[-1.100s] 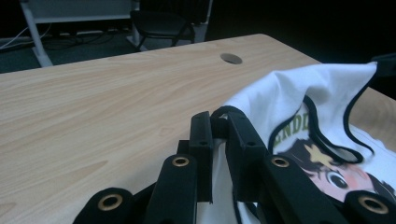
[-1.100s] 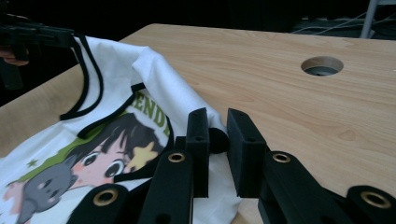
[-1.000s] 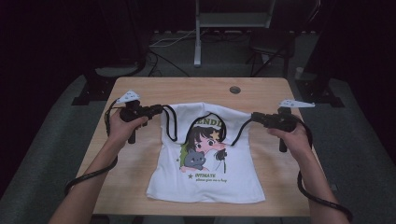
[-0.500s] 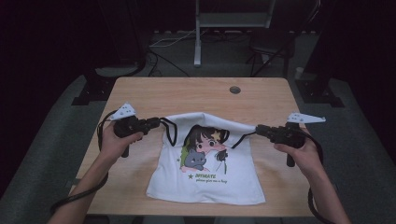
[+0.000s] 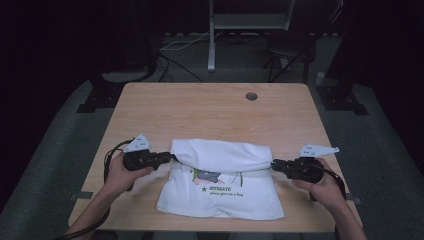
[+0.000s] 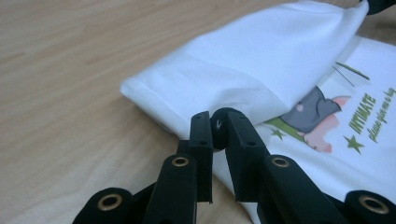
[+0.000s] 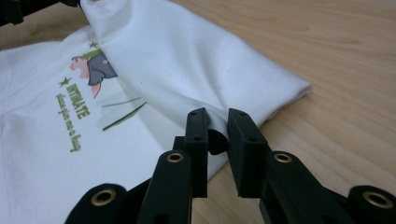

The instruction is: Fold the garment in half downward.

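Note:
A white T-shirt (image 5: 220, 200) with a cartoon print and green lettering lies on the wooden table (image 5: 210, 110). Its upper part is folded toward me as a raised band (image 5: 220, 155) across the print. My left gripper (image 5: 167, 159) is shut on the band's left end, and my right gripper (image 5: 274, 165) is shut on its right end. In the left gripper view the jaws of the left gripper (image 6: 215, 122) pinch a fold of the shirt (image 6: 261, 70). In the right gripper view the right gripper (image 7: 217, 120) pinches the shirt (image 7: 187, 56) likewise.
A round cable hole (image 5: 251, 96) sits near the table's far right edge. Bare wood spans the far half of the table. A metal stand (image 5: 212, 45) and cables stand on the dark floor behind.
Both grippers have moved toward me with the shirt's top edge, folding the upper part down over the print. The cartoon figure is now mostly covered.

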`<move>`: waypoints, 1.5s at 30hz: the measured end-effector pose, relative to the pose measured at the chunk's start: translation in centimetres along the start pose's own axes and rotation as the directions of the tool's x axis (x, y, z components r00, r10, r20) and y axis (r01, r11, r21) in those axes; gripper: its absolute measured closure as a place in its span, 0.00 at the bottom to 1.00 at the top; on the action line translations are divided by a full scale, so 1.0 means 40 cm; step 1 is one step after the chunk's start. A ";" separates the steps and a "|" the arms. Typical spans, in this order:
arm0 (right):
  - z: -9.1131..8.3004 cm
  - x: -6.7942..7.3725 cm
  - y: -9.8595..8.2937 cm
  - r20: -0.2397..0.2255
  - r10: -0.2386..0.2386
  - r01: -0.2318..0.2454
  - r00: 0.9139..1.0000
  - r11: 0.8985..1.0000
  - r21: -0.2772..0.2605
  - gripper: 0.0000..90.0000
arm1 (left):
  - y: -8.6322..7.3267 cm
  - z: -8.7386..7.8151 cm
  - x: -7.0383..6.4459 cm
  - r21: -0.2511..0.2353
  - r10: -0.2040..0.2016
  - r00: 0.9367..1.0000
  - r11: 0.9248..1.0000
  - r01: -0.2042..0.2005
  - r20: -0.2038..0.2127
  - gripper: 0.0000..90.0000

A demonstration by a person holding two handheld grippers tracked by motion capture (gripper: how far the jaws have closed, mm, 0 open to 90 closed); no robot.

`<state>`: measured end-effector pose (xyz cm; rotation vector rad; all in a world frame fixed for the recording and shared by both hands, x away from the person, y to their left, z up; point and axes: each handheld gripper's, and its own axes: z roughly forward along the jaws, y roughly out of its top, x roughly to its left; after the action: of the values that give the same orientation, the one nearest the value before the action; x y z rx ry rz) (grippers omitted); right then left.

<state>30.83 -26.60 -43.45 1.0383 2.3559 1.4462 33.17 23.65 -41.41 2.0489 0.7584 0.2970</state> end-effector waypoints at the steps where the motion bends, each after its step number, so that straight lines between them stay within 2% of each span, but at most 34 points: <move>1: 0.001 0.002 -0.002 0.001 -0.001 0.001 1.000 1.000 0.003 0.88 | -0.002 0.001 -0.001 0.000 -0.004 1.000 1.000 0.004 -0.001 0.90; 4: 0.000 0.009 -0.002 0.014 -0.012 0.012 1.000 1.000 -0.001 0.88 | -0.002 -0.005 -0.001 -0.008 -0.010 1.000 1.000 0.010 -0.009 0.90; 6: -0.007 0.016 0.003 0.015 -0.014 0.015 1.000 1.000 -0.023 0.88 | 0.004 -0.013 -0.001 -0.019 -0.007 1.000 1.000 0.007 -0.013 0.90; 11: -0.031 0.036 0.024 0.031 -0.037 0.039 0.999 0.997 -0.072 0.88 | 0.028 -0.044 -0.012 -0.077 -0.001 1.000 0.997 -0.001 -0.023 0.90; 13: -0.039 0.043 0.030 0.030 -0.043 0.046 0.999 0.995 -0.093 0.88 | 0.036 -0.062 -0.017 -0.105 0.004 1.000 0.994 -0.007 -0.024 0.90; 17: -0.057 0.057 0.036 0.014 -0.047 0.049 0.999 0.991 -0.129 0.88 | 0.035 -0.077 -0.020 -0.118 0.002 1.000 0.993 -0.005 -0.025 0.91; 21: -0.070 0.064 0.031 -0.003 -0.041 0.040 0.999 0.989 -0.144 0.88 | 0.014 -0.080 -0.026 -0.101 -0.002 1.000 0.995 0.000 -0.010 0.92; 24: -0.069 0.066 0.018 -0.008 -0.033 0.032 0.999 0.990 -0.136 0.88 | -0.006 -0.073 -0.035 -0.086 -0.002 1.000 0.996 0.002 0.000 0.92; 30: -0.064 0.070 -0.006 -0.015 -0.020 0.018 1.000 0.992 -0.123 0.87 | -0.031 -0.065 -0.054 -0.067 0.009 1.000 0.998 -0.009 -0.005 0.94; 34: -0.061 0.074 -0.012 -0.017 -0.019 0.016 1.000 0.992 -0.122 0.87 | -0.038 -0.055 -0.065 -0.054 0.028 0.999 0.998 -0.029 -0.018 0.95; 45: -0.070 0.088 -0.022 -0.036 -0.008 0.003 0.999 0.989 -0.146 0.87 | -0.042 -0.055 -0.091 -0.057 0.049 0.999 0.997 -0.050 -0.009 0.96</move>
<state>26.46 -26.55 -42.11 0.9752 2.2352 1.6211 28.61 23.56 -41.26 2.0158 0.6967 0.3507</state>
